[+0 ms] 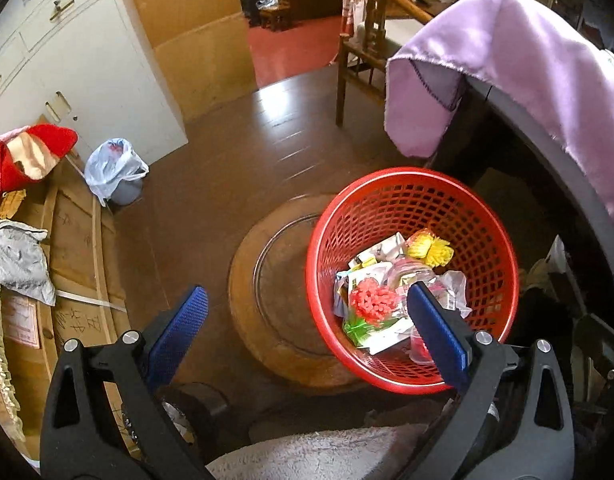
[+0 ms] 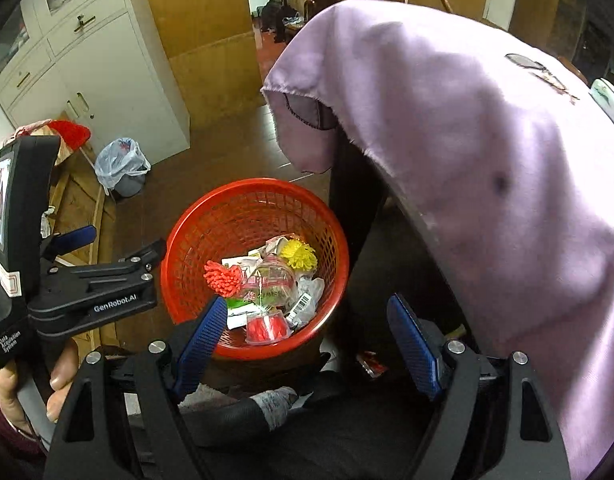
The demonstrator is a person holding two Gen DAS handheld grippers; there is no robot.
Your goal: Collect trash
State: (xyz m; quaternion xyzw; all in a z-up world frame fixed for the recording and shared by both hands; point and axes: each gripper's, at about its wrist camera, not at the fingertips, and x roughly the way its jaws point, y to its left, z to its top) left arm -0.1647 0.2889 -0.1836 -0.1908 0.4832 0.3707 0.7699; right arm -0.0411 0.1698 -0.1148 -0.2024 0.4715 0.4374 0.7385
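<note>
Red mesh basket [image 2: 255, 268] open at top, mouth unobstructed from above; its floor is crowded with wrappers, a red pompom [image 2: 223, 278], a yellow pompom [image 2: 298, 255] and a red-filled clear cup [image 2: 267, 328]. To its right a dark table edge draped in purple cloth [image 2: 467, 160] overhangs close, blocking that side. To its left, bare wood floor [image 1: 235, 160] gives open passage toward the white cabinet [image 1: 79, 68], with a bagged bin [image 1: 115, 172] and a cardboard box [image 1: 75, 260] along that edge.

1 red basket [image 1: 483, 208], 2 pom-poms (1 red [image 1: 373, 300], 1 yellow [image 1: 429, 249]).
</note>
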